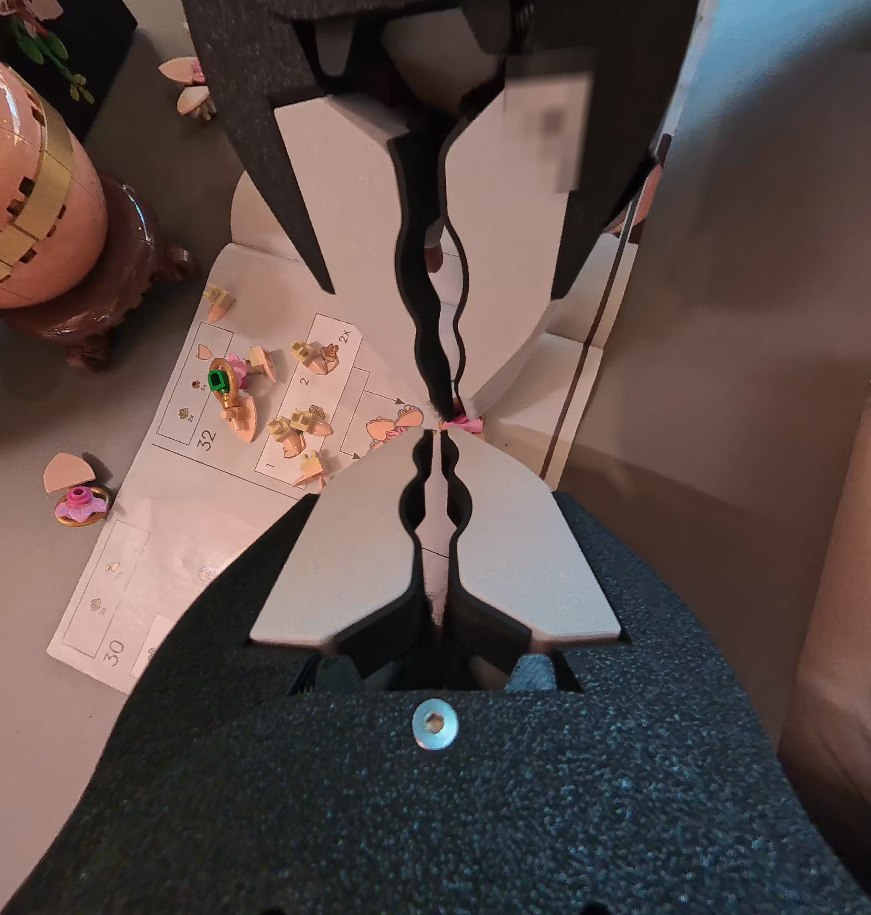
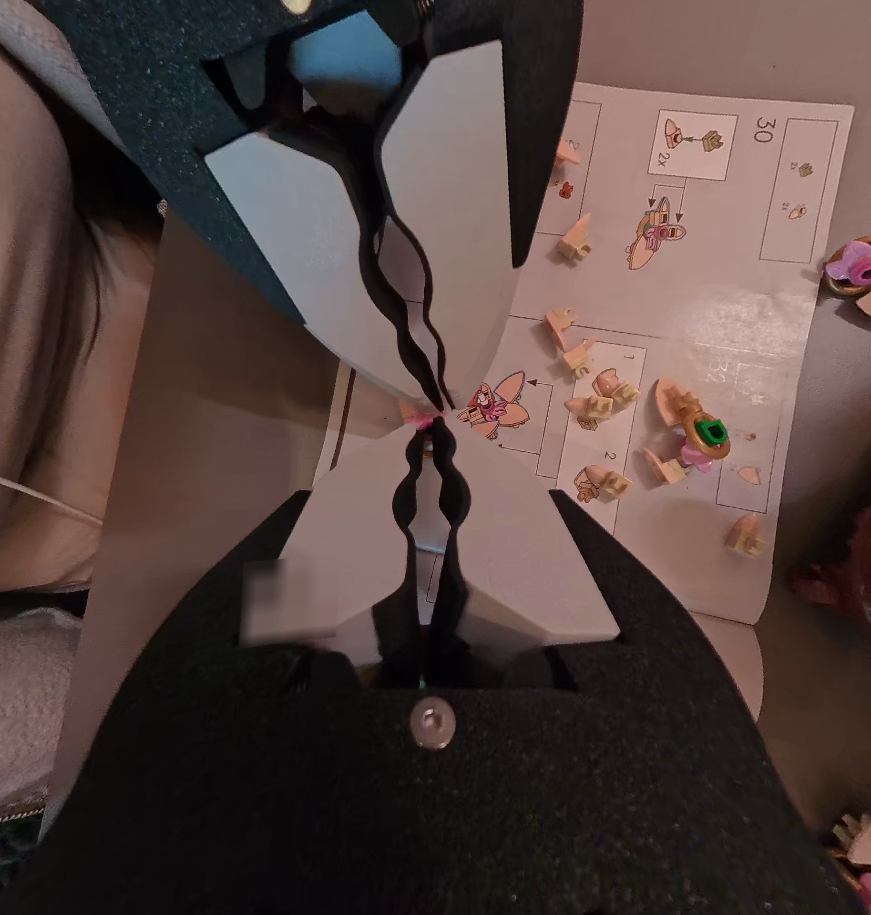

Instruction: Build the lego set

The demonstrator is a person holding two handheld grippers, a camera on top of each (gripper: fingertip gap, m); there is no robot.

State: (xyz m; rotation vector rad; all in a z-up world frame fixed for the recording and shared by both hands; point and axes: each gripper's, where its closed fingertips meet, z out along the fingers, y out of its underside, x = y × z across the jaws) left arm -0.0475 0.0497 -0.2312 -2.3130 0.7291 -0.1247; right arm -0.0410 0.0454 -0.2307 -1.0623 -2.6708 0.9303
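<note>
My left gripper (image 1: pixel 436 434) and right gripper (image 2: pixel 436 427) meet tip to tip above the instruction sheet (image 1: pixel 175 520). Both are shut, and a small pink flower piece (image 1: pixel 462 422) is pinched where the tips meet. The piece also shows in the right wrist view (image 2: pixel 417 418). Which jaws carry most of it I cannot tell. The right gripper (image 1: pixel 448 396) comes in from the top of the left wrist view. The left gripper (image 2: pixel 437 402) comes in from the top of the right wrist view. Several loose tan petal pieces (image 1: pixel 294 426) lie on the sheet.
A gold ring with a green piece (image 1: pixel 220 383) lies among the petals and also shows in the right wrist view (image 2: pixel 708 433). A pink flower on a gold ring (image 1: pixel 80 502) sits off the sheet's edge. A pink egg-shaped model (image 1: pixel 22 198) on a brown stand (image 1: pixel 121 257) stands at the left. My left and right fingertips are right by each other.
</note>
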